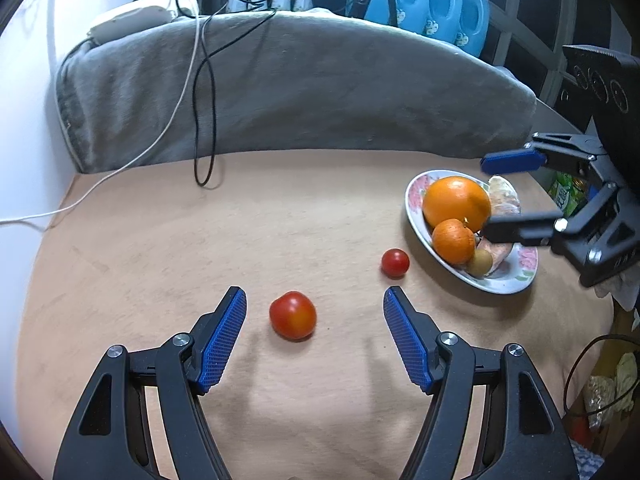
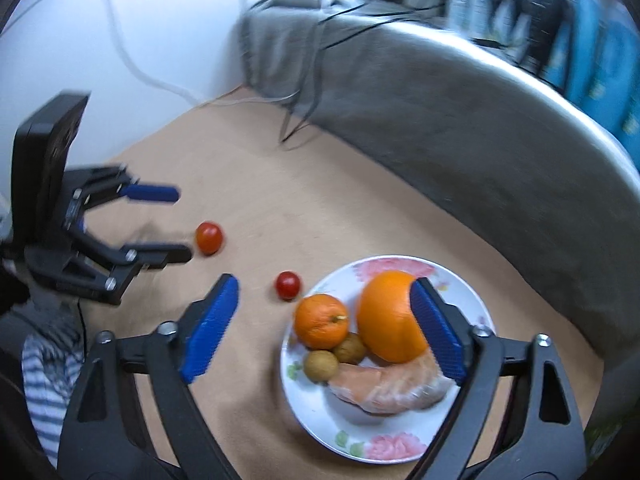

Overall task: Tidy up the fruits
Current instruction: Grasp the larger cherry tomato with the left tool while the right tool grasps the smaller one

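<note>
A tan desk (image 1: pixel 160 240) is filling both views, with a grey blanket (image 1: pixel 300 92) lying along its far edge, cables trailing over it, and blue bottles (image 1: pixel 440 0) standing behind.

Two tomatoes are still sitting loose on the bare desk. The larger tomato (image 1: pixel 293 315) is lying toward the near edge, directly between the spread fingers of the left gripper (image 1: pixel 315 300), with clear gaps on both sides, so nothing is being gripped yet. The smaller tomato (image 1: pixel 395 263) is resting just beside the rim of the flowered plate (image 2: pixel 320 420), apart from it. The plate, toward the right edge, is already holding a big orange (image 2: pixel 388 316), a small orange (image 2: pixel 321 322), two little brown fruits (image 2: pixel 320 365) and a wrapped pinkish item (image 2: pixel 388 388).

So the job looks mostly done: the plate is loaded, and the two tomatoes are probably what is left.

The left gripper is pointing steeply down at the larger tomato, seemingly lined up for a pickup. The right gripper (image 2: pixel 324 286) is hanging open and empty over the plate, angled downward, its right finger showing in front of the big orange.
</note>
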`<state>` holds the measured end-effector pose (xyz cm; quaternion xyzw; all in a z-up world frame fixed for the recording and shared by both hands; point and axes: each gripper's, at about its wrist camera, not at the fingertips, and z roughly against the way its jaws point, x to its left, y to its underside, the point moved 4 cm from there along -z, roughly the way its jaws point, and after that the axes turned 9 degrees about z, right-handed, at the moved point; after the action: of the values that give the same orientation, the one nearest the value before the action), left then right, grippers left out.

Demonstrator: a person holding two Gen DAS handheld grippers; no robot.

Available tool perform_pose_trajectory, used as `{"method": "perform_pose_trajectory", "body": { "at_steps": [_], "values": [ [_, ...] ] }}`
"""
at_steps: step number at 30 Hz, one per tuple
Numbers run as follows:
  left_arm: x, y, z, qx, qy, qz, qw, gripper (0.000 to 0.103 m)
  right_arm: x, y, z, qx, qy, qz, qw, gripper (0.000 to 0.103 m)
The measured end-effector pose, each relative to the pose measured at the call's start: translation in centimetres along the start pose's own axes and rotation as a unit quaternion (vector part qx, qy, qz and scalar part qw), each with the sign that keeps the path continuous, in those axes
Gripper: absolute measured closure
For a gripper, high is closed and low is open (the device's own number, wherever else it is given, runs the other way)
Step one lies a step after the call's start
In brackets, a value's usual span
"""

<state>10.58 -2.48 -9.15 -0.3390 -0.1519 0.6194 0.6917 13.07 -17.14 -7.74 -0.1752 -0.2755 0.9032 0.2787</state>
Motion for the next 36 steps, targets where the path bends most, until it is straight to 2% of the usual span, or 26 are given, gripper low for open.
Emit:
{"method": "perform_pose_trajectory", "body": {
  "at_steps": [4,8,12,15,31,36],
  "values": [
    [0.5,0.1,-0.2,0.008,0.003,0.007,0.9999,0.037,1.8,-0.5,-1.9,0.027,-0.028,0.042,0.998,0.028],
    [1.1,0.1,-0.8,0.017,0.009,0.014,0.9997,0.042,3.0,-0.6,-3.8,0.058,-0.054,0.073,0.994,0.046],
    [1.5,0.3,-1.3,0.027,0.013,0.021,0.9993,0.045,3.8,-0.8,-5.4,0.082,-0.074,0.100,0.989,0.049],
    [1.8,0.4,-1.7,0.034,0.016,0.023,0.9990,0.047,4.1,-0.9,-6.4,0.100,-0.077,0.114,0.985,0.057],
    [2.0,0.2,-3.9,0.056,0.023,0.027,0.9978,0.051,4.4,-1.0,-10.1,0.155,-0.077,0.152,0.973,0.058],
    [2.2,0.3,-4.2,0.058,0.023,0.030,0.9976,0.053,4.1,-1.1,-11.5,0.169,-0.075,0.154,0.971,0.063]
  ]
}}
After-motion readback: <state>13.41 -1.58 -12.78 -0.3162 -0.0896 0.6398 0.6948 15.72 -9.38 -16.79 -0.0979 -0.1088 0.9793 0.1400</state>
